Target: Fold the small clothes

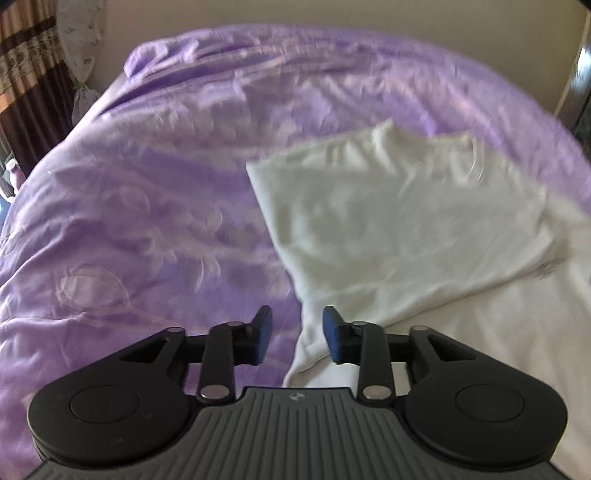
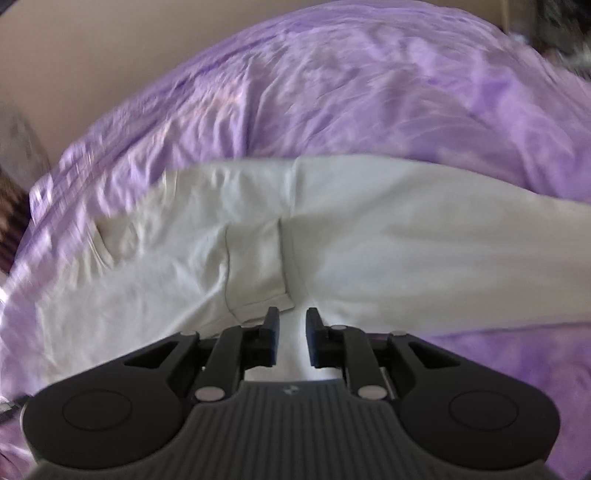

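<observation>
A white T-shirt (image 1: 406, 221) lies partly folded on the purple bedspread (image 1: 147, 184), its collar at the far side. My left gripper (image 1: 297, 338) is open and empty, just above the shirt's near left edge. In the right wrist view the same white shirt (image 2: 369, 240) lies across the bedspread (image 2: 369, 92), with a folded sleeve (image 2: 255, 266) in front. My right gripper (image 2: 292, 338) is open, its fingertips over white cloth just short of the sleeve hem; nothing is held between them.
A beige wall (image 1: 332, 14) runs behind the bed. A brown patterned curtain (image 1: 26, 74) and a tied white net (image 1: 81, 48) hang at the far left. A dark bed frame (image 1: 580, 74) shows at the far right.
</observation>
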`<state>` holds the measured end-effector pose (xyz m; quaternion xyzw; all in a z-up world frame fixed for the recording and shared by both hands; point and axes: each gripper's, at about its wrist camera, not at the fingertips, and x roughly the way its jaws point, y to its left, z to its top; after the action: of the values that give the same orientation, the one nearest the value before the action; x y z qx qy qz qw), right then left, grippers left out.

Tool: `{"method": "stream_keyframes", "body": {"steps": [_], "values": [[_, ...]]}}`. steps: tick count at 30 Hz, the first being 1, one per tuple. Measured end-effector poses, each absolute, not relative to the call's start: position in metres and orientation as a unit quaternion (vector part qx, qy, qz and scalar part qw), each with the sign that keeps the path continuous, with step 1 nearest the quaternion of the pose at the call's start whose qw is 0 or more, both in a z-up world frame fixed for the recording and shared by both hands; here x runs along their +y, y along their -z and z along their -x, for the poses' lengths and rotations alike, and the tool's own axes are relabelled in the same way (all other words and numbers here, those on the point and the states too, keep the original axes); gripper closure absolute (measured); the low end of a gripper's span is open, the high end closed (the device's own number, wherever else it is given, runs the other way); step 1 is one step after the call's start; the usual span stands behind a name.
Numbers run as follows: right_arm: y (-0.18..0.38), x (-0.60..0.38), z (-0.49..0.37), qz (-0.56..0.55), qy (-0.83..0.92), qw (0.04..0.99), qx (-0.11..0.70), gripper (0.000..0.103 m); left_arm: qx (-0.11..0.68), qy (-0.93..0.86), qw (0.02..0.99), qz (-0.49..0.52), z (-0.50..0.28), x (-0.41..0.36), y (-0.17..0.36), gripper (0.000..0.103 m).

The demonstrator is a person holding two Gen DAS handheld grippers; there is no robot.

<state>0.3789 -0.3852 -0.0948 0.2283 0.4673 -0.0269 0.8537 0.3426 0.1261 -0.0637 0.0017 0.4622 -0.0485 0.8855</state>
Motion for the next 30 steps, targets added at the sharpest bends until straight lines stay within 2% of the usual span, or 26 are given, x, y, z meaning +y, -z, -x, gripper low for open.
{"method": "stream_keyframes", "body": {"steps": [4,8,13,15,19,30], "values": [[0.064,-0.434,-0.352,-0.259,0.05,0.858,0.44,0.068,0.438,0.037,0.898,-0.006,-0.333,0.118,0.041,0.059],[0.042,-0.497,-0.312,-0.294,0.093,0.854,0.419,0.067,0.415,0.02,0.91,0.003,-0.332,0.112,0.031,0.055],[0.039,-0.588,-0.251,-0.35,0.176,0.835,0.387,0.065,0.427,0.014,0.904,0.015,-0.336,0.103,0.034,0.054],[0.047,-0.624,-0.226,-0.375,0.214,0.822,0.372,0.065,0.432,0.005,0.901,0.02,-0.341,0.098,0.039,0.05],[0.074,-0.677,-0.186,-0.429,0.276,0.789,0.343,0.063,0.446,-0.013,0.894,0.043,-0.352,0.094,0.05,0.049],[0.137,-0.731,-0.155,-0.505,0.352,0.725,0.308,0.063,0.471,-0.038,0.881,0.016,-0.366,0.069,0.064,0.049]]}}
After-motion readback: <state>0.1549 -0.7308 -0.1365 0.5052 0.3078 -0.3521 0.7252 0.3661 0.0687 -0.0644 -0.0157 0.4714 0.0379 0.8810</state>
